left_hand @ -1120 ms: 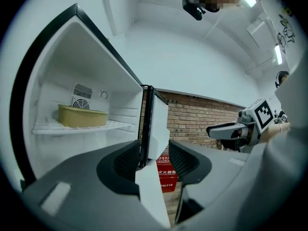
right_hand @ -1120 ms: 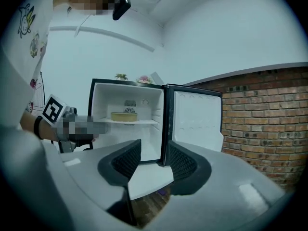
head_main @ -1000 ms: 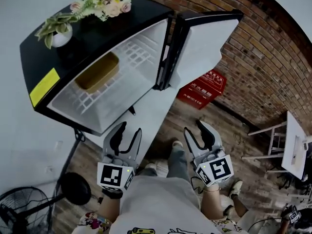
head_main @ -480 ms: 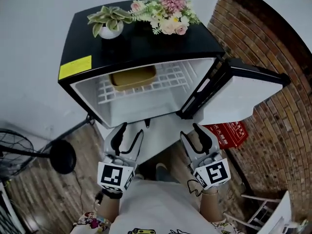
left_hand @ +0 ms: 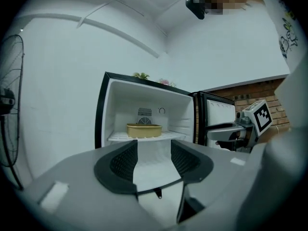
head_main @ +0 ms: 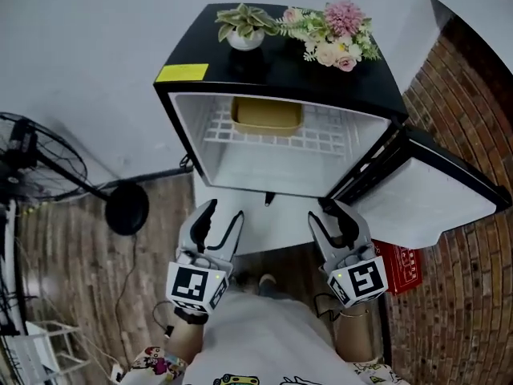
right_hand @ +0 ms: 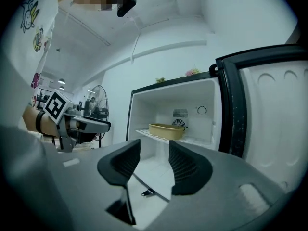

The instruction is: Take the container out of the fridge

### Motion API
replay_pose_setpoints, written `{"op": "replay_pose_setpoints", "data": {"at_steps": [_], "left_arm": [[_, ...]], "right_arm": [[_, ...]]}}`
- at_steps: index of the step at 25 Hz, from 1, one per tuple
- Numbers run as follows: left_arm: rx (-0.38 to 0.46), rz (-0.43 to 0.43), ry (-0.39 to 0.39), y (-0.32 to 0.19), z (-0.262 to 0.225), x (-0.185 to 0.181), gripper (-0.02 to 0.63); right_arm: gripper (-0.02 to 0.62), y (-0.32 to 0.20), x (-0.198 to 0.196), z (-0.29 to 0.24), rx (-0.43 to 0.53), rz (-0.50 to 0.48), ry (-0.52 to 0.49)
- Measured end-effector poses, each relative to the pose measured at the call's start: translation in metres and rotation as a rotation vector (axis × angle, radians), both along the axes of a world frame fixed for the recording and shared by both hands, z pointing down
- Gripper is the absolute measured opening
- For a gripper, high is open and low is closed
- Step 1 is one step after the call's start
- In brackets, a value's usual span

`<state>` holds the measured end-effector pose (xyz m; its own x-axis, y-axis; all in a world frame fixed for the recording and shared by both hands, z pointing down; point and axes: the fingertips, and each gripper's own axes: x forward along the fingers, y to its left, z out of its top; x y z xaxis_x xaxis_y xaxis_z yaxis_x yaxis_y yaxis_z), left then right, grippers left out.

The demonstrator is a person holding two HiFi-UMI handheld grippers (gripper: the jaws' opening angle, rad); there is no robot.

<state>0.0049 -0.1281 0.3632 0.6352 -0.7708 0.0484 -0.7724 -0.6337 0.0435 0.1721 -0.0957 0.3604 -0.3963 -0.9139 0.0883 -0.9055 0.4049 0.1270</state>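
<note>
We cannot read any words or numbers. The yellow sticker (head_main: pixel 181 73) on the fridge (head_main: pixel 272 70) top's left corner is too small to read, and the red box (head_main: pixel 397 257) on the right is mostly hidden

2 grey grippers, 1 printed shirt

The left gripper (head_main: pixel 224 212) and right gripper (head_main: pixel 327 212) match: pale grey shells, black ribbed pads (left_hand: pixel 124 160), and 1 cube (head_main: pixel 196 285) apiece bearing black-and-white square markers. The person wears a pale shirt (head_main: pixel 264 335) with cartoon prints, and the sleeve (head_main: pixel 156 365) is busily patterned.
</note>
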Motion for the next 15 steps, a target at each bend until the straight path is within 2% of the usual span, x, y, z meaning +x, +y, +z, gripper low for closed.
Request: {"op": "replay_pose_setpoints", "data": {"at_steps": [8, 15], "left_arm": [[0.004, -0.167, -0.009, 0.018, -0.003, -0.038, 0.213], [0.005, -0.199, 0.003, 0.015, -0.003, -0.061, 0.213]], "right_arm": [[0.183, -0.013, -0.028, -0.003, 0.007, -0.152, 0.015], [0.183, -0.024, -0.059, -0.009, 0.022, -0.204, 0.038]]}}
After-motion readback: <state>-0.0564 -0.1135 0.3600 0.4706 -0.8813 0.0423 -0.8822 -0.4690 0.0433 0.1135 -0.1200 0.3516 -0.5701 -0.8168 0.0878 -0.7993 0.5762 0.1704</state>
